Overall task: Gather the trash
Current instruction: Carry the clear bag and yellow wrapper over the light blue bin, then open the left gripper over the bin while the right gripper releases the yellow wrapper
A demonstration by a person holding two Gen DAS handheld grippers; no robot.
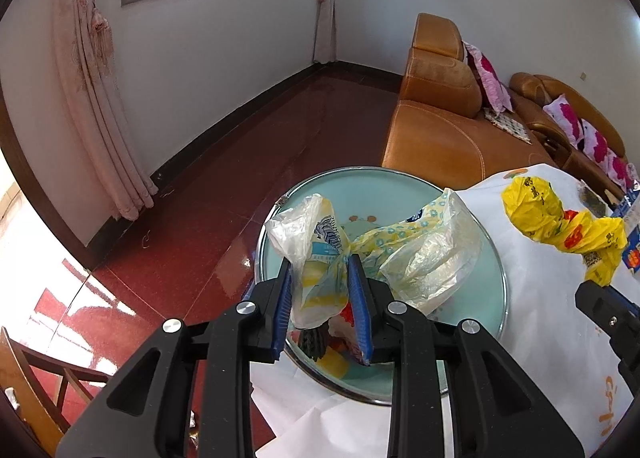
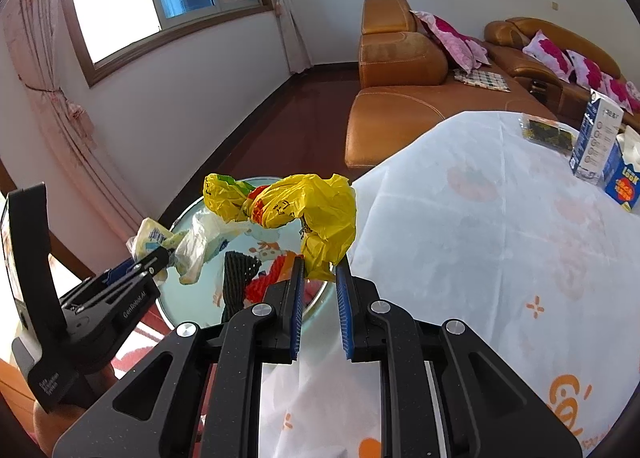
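step: carrying trash to drop-off | left gripper: jaws pinched on clear plastic bag, over glass dish | right gripper: jaws clamped on yellow bag, at worktop edge | next: likely release both over the dish's trash pile

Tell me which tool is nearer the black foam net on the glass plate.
Left. The left tool, gripping a clear plastic bag, hangs right above the net; the right tool, holding the yellow bag, sits beside it.
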